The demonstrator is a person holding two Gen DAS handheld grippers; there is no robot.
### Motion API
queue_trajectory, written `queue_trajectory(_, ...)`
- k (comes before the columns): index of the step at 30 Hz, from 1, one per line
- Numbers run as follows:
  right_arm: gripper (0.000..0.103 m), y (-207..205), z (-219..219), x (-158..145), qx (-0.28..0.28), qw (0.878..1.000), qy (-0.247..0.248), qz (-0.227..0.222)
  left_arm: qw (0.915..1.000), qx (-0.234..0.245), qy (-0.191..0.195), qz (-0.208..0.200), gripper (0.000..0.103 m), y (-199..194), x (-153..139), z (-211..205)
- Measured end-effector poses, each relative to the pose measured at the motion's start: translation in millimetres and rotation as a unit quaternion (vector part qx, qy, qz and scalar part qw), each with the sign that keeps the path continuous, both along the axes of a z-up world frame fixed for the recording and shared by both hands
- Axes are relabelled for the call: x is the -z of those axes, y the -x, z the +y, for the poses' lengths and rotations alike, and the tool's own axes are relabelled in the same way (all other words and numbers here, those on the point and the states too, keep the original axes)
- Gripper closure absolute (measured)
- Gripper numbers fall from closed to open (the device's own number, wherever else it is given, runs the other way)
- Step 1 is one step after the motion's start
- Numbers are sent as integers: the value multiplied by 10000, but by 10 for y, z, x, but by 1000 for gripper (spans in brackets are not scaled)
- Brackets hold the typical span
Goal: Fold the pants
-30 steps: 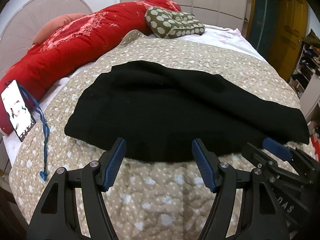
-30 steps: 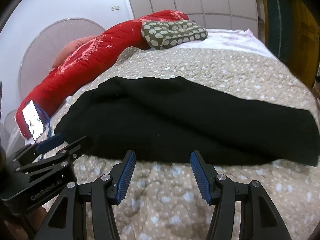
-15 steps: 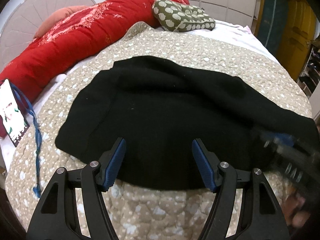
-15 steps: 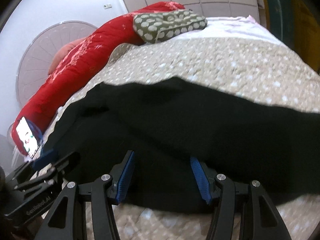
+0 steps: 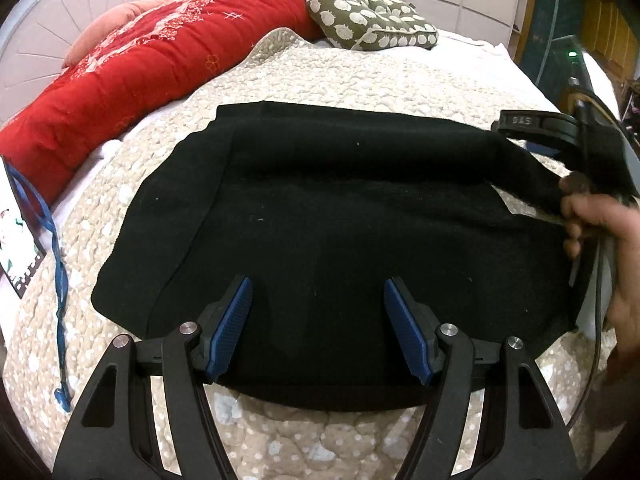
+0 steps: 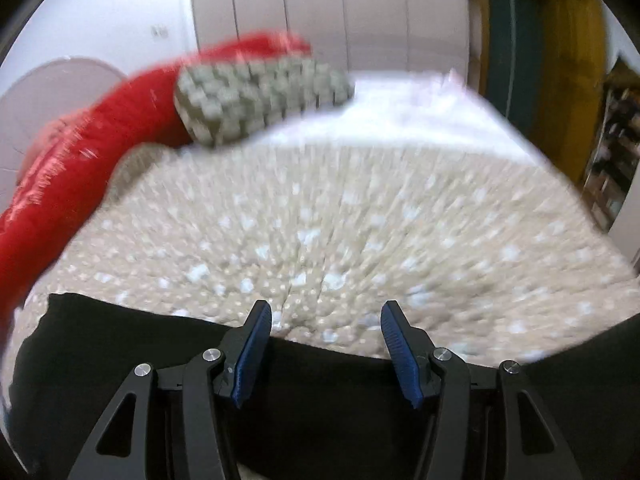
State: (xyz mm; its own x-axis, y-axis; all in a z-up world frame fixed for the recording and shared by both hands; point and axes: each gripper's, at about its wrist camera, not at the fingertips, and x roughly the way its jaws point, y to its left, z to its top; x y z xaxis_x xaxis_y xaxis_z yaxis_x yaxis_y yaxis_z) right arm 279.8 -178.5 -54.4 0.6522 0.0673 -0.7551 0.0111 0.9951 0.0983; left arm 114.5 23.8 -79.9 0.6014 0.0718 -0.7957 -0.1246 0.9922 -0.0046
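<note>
The black pants [image 5: 340, 216] lie folded lengthwise across the beige quilted bedspread [image 5: 360, 76]. My left gripper [image 5: 318, 322] is open and hovers over the pants' near edge, holding nothing. My right gripper [image 6: 325, 340] is open and sits over the pants' far edge [image 6: 120, 360], with quilt showing between its blue pads. In the left wrist view the right gripper body [image 5: 560, 132] and the hand holding it are at the pants' right end. The right wrist view is motion blurred.
A red duvet [image 5: 140, 60] runs along the bed's left side. A green patterned cushion [image 5: 368, 24] lies at the far end. A phone with a blue lanyard [image 5: 52, 240] lies at the left edge. A door and shelves stand to the right.
Both grippers have moved forward over the pants. The right gripper has travelled far across them to the back edge at the right end. Both stay open.
</note>
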Motion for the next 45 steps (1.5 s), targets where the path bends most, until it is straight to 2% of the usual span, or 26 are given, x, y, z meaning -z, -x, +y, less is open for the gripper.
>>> queue_trajectory(1, 55, -6, -27, 4, 2, 10000, -38, 55, 10000, 2, 13, -3, 34, -1, -3, 7)
queue_trajectory(4, 55, 284, -100, -191, -195, 9994, -122, -274, 10000, -13, 73, -4, 34, 15, -16, 37)
queue_trajectory(7, 55, 862, -306, -409, -432, 9975, -169, -526, 9999, -26, 131, -10, 34, 60, -46, 76)
queue_trajectory(9, 55, 1198, -439, -442, -392, 9976, -80, -557, 9997, -69, 234, -38, 34, 120, -83, 138)
queue_trajectory(11, 54, 1625, -692, -402, -145, 9985, 19, -536, 9992, -117, 370, -33, 34, 167, -104, 206)
queue_trajectory(14, 54, 2133, -1153, -247, 400, 9989, -24, -261, 9979, -198, 620, -54, 34, 266, -140, 323)
queue_trajectory(18, 54, 2570, -1601, -10, 894, 9957, -236, 21, 9945, -400, 965, 43, 34, 380, -108, 483)
queue_trajectory(20, 54, 2651, -1758, 86, 1117, 9922, -534, 103, 9914, -540, 1176, 178, 34, 431, -46, 587)
queue_trajectory(22, 54, 2642, -1857, 100, 1207, 9883, -937, -22, 9884, -748, 1298, 266, 34, 465, 10, 699)
queue_trajectory(26, 52, 2460, -1904, 92, 1179, 9829, -1408, -120, 9783, -1090, 1747, 213, 34, 504, 63, 890)
queue_trajectory(29, 50, 2368, -1895, 115, 1222, 9779, -1688, -172, 9767, -1174, 1788, 176, 34, 461, 74, 899)
queue_trajectory(35, 50, 2218, -1853, 155, 1246, 9764, -1747, -255, 9733, -1235, 1935, 80, 34, 196, 127, 878)
queue_trajectory(36, 60, 2167, -1854, 160, 1220, 9763, -1768, -266, 9729, -1210, 1972, 46, 35, 161, 132, 870)
queue_trajectory(37, 78, 2123, -1842, 160, 1214, 9769, -1739, -262, 9732, -1196, 1963, 3, 52, 142, 131, 880)
queue_trajectory(38, 87, 2082, -1845, 165, 1205, 9771, -1736, -267, 9742, -1190, 1917, -1, 67, 125, 131, 888)
queue_trajectory(39, 95, 2055, -1837, 166, 1158, 9766, -1791, -268, 9733, -1165, 1979, 45, 71, 109, 125, 910)
queue_trajectory(40, 97, 2045, -1824, 154, 1133, 9763, -1822, -283, 9703, -1137, 2132, 65, 82, 109, 125, 950)
queue_trajectory(41, 98, 2062, -1800, 116, 1123, 9769, -1791, -330, 9679, -1113, 2253, 91, 85, 107, 113, 980)
queue_trajectory(42, 98, 2095, -1782, 68, 1087, 9771, -1788, -390, 9669, -1091, 2305, 120, 86, 108, 76, 1005)
queue_trajectory(45, 98, 2238, -1750, -97, 969, 9766, -1850, -511, 9713, -916, 2194, 86, 89, 153, -78, 984)
